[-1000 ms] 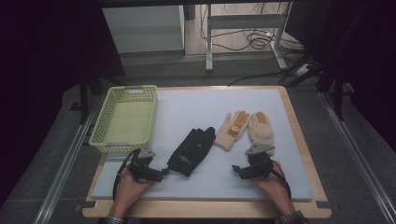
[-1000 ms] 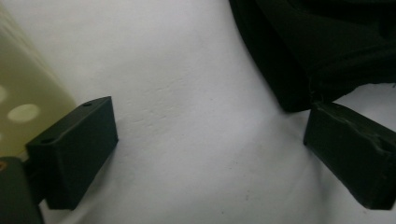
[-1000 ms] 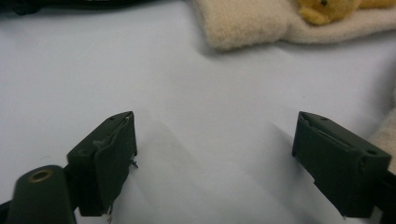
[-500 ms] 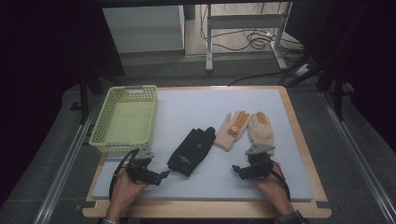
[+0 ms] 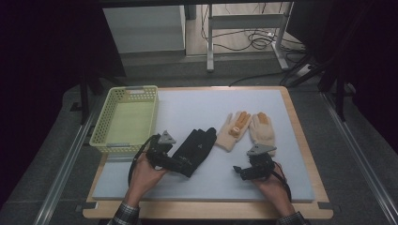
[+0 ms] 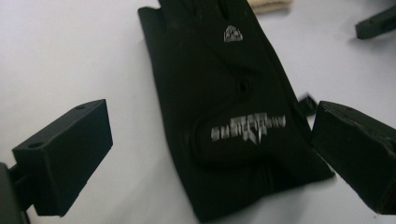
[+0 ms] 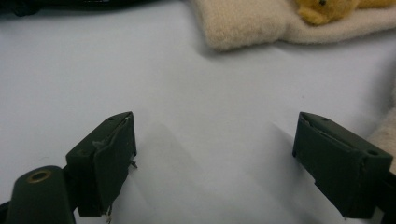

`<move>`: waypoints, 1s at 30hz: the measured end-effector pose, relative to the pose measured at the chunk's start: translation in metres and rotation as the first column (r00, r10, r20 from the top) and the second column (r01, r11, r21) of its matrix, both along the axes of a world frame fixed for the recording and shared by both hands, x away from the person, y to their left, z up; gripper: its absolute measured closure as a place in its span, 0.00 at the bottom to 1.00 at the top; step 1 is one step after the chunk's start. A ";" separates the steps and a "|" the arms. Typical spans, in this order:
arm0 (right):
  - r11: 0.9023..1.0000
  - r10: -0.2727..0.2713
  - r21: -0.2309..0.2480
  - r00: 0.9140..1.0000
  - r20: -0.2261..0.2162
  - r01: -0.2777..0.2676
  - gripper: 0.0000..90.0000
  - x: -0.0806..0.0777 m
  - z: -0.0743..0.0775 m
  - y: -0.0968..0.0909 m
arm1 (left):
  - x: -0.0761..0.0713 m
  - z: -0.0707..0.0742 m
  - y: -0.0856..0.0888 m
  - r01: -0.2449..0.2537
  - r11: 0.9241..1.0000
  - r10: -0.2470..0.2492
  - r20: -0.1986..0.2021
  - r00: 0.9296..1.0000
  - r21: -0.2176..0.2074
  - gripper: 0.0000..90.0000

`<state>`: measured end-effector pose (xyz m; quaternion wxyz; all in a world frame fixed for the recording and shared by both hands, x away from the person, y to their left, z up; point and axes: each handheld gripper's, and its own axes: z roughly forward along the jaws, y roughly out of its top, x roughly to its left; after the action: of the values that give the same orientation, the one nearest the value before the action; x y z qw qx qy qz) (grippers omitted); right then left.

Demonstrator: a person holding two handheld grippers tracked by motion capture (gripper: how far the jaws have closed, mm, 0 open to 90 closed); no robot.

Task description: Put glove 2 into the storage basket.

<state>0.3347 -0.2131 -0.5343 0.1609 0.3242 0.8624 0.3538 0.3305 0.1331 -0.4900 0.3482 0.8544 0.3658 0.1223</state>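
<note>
White mat [image 5: 187, 108]: left gripper [image 6: 210, 154], jaws wide, straddles black glove [image 6: 219, 93] cuff (flat cloth); pinch may slip off.

Dim surroundings, evenly lit table [image 5: 300, 140]; close views slightly blurred.

One black glove [image 5: 195, 147] near the counter's [image 5: 187, 105] front edge. Two cream gloves [image 5: 233, 131] toward the right edge, lying side by side, each with an orange patch. One yellow basket [image 5: 105, 140] at the left edge. Two tongs on the counter: left tongs [image 5: 180, 164], right tongs [image 5: 240, 172].
</note>
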 end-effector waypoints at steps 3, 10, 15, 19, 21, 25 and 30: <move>1.000 0.000 0.000 1.000 0.000 0.000 0.15 0.000 0.000 0.000 | 0.012 -0.004 -0.013 0.006 1.000 -0.006 -0.017 1.000 0.012 0.00; 1.000 0.000 0.001 1.000 0.000 0.000 0.15 0.000 0.000 0.000 | 0.023 -0.019 -0.037 -0.005 0.999 0.007 -0.056 0.998 0.032 0.00; 1.000 0.001 0.001 1.000 0.000 -0.001 0.15 0.000 0.000 0.000 | 0.028 -0.028 -0.044 -0.030 0.997 0.033 -0.046 0.998 0.069 0.00; 1.000 0.000 0.001 1.000 0.000 0.000 0.15 0.000 0.000 0.000 | 0.034 -0.038 -0.046 -0.027 0.996 0.034 -0.081 0.996 0.083 0.00; 1.000 0.000 0.001 1.000 0.000 0.000 0.15 0.000 0.000 0.000 | 0.034 -0.043 -0.048 -0.017 0.997 0.025 -0.101 0.995 0.080 0.00; 1.000 0.001 0.001 1.000 0.000 -0.001 0.15 0.000 0.000 0.000 | 0.028 -0.043 -0.052 -0.007 0.995 0.015 -0.081 0.997 0.095 0.00; 1.000 0.000 0.000 1.000 0.000 0.000 0.15 0.000 0.000 0.000 | 0.024 -0.044 -0.056 -0.005 0.992 0.014 -0.071 0.997 0.125 0.00</move>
<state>0.3347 -0.2131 -0.5344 0.1609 0.3241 0.8624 0.3540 0.3546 0.0767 -0.5341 0.2802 0.8766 0.3737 0.1161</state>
